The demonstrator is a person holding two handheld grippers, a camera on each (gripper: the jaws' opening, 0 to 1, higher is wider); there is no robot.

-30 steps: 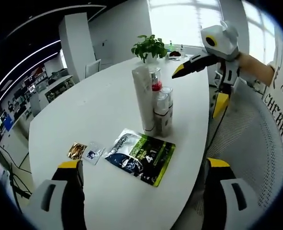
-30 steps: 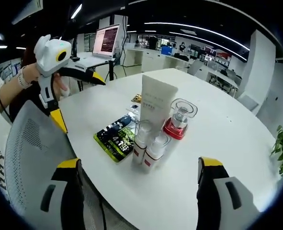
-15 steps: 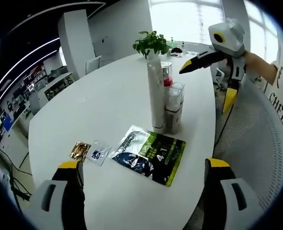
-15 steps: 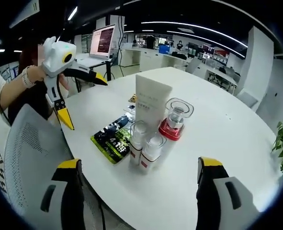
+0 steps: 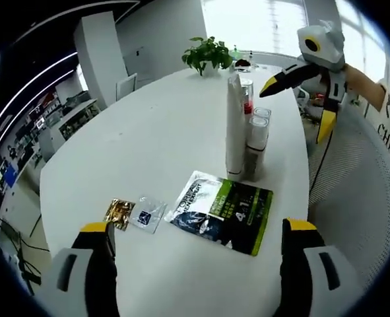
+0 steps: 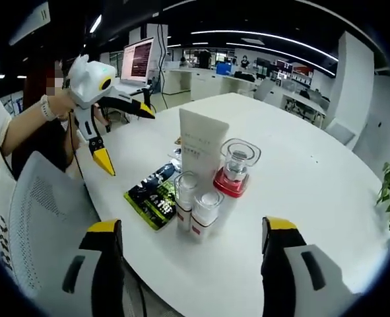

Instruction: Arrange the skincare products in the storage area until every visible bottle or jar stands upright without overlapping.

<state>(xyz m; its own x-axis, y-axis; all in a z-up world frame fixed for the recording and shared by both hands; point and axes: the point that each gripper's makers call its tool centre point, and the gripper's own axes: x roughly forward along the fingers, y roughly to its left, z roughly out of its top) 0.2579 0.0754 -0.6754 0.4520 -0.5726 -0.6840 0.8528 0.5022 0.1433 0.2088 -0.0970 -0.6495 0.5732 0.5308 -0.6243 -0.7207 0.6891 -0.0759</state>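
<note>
since both grippers hang back from the cluster with jaws spread and holding nothing, the job looks close to done or paused for a check: the left gripper (image 5: 193, 264) looks down on the white table (image 5: 142, 139) from the near edge, and the right gripper (image 6: 189, 264) faces the same cluster from the other side. taking the tall tube (image 6: 201, 146) as the landmark, nearest the left gripper lies the sachet (image 5: 224, 211), a flat glossy pouch in black, white and green, just in front of the tube's foot; beside the sachet, away from the tube, lie two small packets, one clear (image 5: 147, 213) and one gold foil (image 5: 120, 212). the tube itself is matte off-white, flat-sided and broad, standing on its cap. hard against it stand two small vials (image 6: 197, 208), white with clear caps and a red band low down, close together but i cannot tell if they touch. just behind them, beside the tube, is a jar (image 6: 235, 165) of clear faceted plastic or glass on a red base, upright. far beyond the tube a plant (image 5: 206, 54) sits at the table's end. i judge the next move is either nothing, or picking up the flat sachet, which would need a low, shallow pinch at its edge since it is thin and slippery.
</note>
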